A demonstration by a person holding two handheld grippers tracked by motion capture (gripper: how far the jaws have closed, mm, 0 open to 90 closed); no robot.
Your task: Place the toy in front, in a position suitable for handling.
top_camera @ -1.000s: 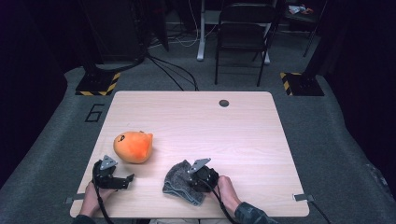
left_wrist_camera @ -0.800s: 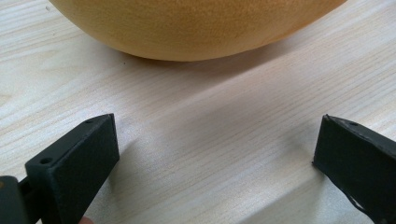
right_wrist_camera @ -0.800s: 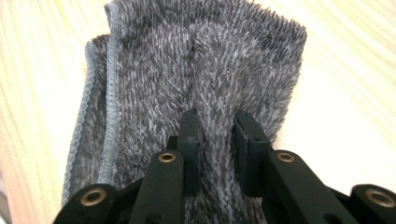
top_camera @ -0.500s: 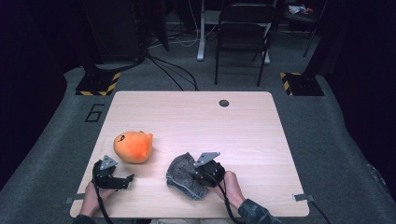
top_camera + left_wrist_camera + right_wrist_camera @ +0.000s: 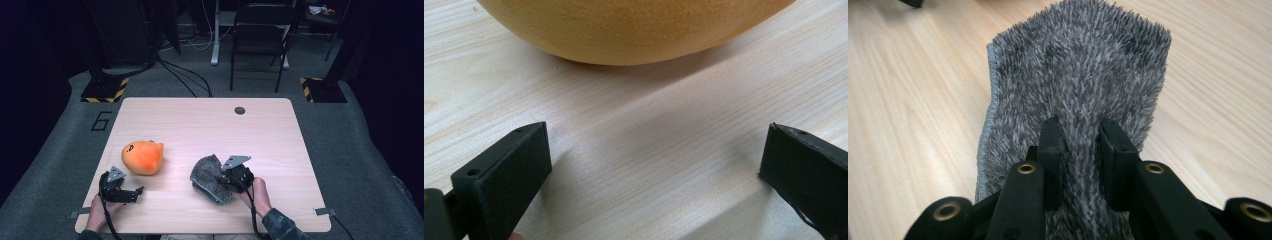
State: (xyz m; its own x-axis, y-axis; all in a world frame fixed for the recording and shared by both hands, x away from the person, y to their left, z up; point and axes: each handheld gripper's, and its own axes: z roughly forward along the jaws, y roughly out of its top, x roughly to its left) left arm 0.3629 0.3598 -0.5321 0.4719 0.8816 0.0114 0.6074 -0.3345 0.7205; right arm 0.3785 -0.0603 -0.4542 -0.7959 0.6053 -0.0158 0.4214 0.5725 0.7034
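Grey and shaggy, the cloth [image 5: 210, 177] lies on the near half of the tabletop [image 5: 280, 135], its long axis running from the near right toward the far left (one stitched edge shows along its side). We pinch it near its close end with our right tongs [image 5: 1081, 142], whose jaws press a fold of the pile between them. Our left tongs [image 5: 654, 160] rest with jaws spread wide on bare wood, just short of the orange plush toy [image 5: 143, 157].

Plush toy [image 5: 143, 157] on table [image 5: 280, 135] left; cloth [image 5: 209, 176] right of it, near front edge.
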